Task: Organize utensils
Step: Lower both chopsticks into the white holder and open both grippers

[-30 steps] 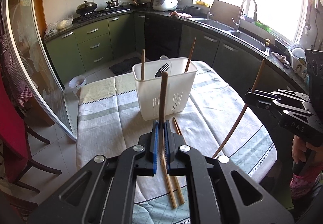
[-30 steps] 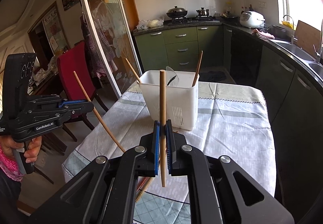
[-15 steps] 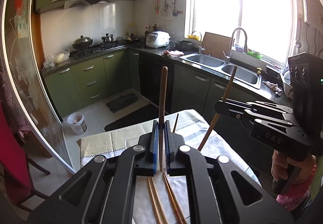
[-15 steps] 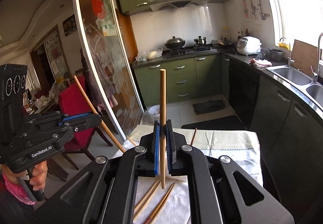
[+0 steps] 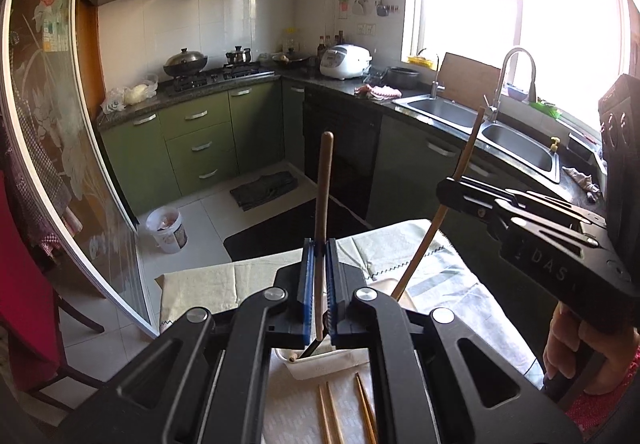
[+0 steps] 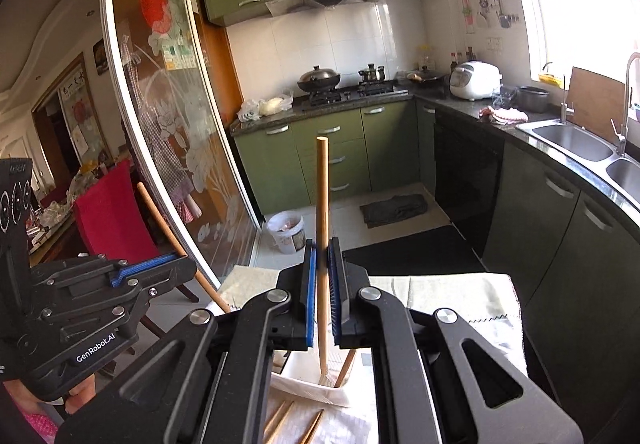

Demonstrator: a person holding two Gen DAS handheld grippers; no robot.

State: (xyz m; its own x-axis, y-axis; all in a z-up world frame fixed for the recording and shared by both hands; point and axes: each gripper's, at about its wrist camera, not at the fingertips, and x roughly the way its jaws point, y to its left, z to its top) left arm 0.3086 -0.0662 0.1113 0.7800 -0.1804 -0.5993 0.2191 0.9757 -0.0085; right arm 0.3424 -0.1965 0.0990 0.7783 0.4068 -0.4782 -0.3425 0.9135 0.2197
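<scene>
My left gripper [image 5: 319, 244] is shut on a brown chopstick [image 5: 323, 196] that stands nearly upright, its lower tip over the white utensil holder [image 5: 320, 366] just below the jaws. In the right wrist view my right gripper [image 6: 321, 244] is shut on a lighter chopstick [image 6: 322, 196], also upright, with its tip down at the holder [image 6: 304, 388]. Each view shows the other gripper off to the side, clamping its slanted chopstick [image 5: 460, 168] [image 6: 168, 232]. Loose chopsticks [image 5: 328, 412] [image 6: 280, 416] lie on the cloth in front of the holder.
The table cloth [image 5: 200, 288] ends ahead at the table's far edge. Beyond it are green cabinets, a sink [image 5: 516, 144] on the right, a white bin [image 5: 168, 228] on the floor, a glass sliding door and a red chair [image 6: 108, 212] on the left.
Both grippers rose and moved forward with their chopsticks. The holder, once well ahead, now sits under the jaws. Both grips stayed shut.
</scene>
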